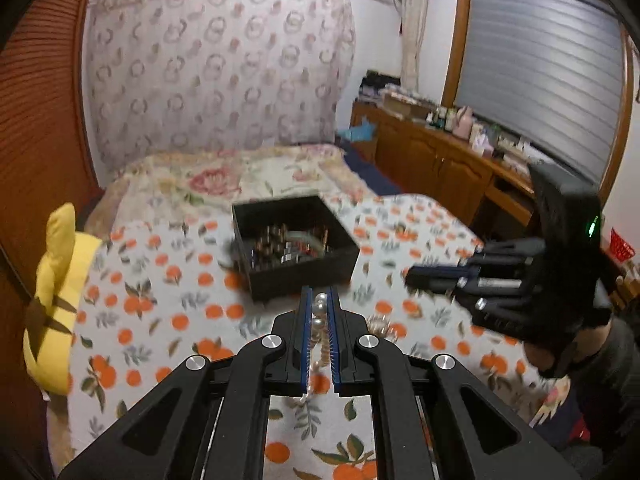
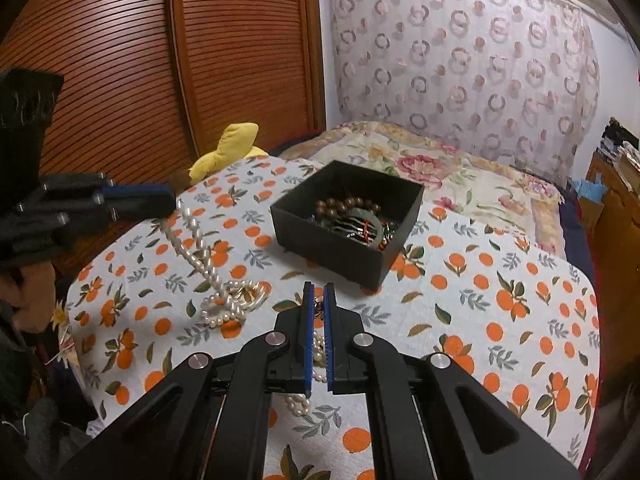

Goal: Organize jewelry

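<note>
A black open box (image 1: pixel 296 240) sits on the orange-print cloth; it holds bead bracelets and a green bangle (image 2: pixel 362 216). My left gripper (image 1: pixel 320 300) is shut on a pearl necklace (image 1: pixel 318 322), lifted in front of the box. In the right wrist view the left gripper (image 2: pixel 160 198) holds the pearl strand (image 2: pixel 196 240), which hangs down to a pile of pearls and a gold chain (image 2: pixel 236 300) on the cloth. My right gripper (image 2: pixel 319 296) is shut on a small pearl piece (image 2: pixel 319 344) near the box's front corner. It also shows in the left wrist view (image 1: pixel 416 278).
A yellow plush toy (image 1: pixel 60 280) lies at the table's left edge by a wooden slatted door (image 2: pixel 120 60). A bed with floral cover (image 1: pixel 240 176) lies behind the table. A wooden cabinet (image 1: pixel 440 160) with clutter stands to the right.
</note>
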`<state>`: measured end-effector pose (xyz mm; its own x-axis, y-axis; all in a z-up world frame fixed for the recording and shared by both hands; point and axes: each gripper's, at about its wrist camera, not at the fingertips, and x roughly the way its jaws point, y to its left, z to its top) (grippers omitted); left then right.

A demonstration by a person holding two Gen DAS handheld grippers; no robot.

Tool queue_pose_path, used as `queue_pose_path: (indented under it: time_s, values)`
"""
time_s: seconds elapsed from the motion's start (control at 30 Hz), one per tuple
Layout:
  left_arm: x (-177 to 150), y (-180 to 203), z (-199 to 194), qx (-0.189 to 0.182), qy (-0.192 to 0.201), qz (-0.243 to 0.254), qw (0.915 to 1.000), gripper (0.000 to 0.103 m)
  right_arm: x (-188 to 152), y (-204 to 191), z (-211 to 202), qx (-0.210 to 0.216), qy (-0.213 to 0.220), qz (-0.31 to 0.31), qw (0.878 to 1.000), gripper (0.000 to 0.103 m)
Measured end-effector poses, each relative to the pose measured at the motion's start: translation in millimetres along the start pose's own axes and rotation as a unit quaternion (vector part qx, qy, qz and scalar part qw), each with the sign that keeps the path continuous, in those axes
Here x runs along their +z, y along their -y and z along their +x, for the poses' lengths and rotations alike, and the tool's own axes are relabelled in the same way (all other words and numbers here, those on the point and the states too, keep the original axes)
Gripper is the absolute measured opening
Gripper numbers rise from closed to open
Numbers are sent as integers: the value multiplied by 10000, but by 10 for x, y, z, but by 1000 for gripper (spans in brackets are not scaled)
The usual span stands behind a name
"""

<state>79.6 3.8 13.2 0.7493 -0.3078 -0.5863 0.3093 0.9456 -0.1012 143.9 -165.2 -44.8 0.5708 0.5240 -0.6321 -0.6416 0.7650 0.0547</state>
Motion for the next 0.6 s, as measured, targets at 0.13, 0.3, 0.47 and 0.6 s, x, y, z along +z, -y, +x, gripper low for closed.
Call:
queue_pose_path:
  time_s: [0.13, 0.3, 0.47, 0.6]
  values:
    - [171, 14, -124, 106, 221, 76, 9997, 6, 45, -29, -30, 9, 61, -24, 10000, 5]
    - [360, -41, -209, 180, 402, 25, 9990, 6, 77, -44, -59, 15, 101, -33, 9999, 5]
    - [520, -46, -305, 233, 587, 37, 9980, 6, 94, -52, -80, 6, 128, -46, 9999, 5]
    - [640, -35, -351, 285, 719, 46, 9970, 6, 129, -30, -87, -2, 162, -26, 9999, 5]
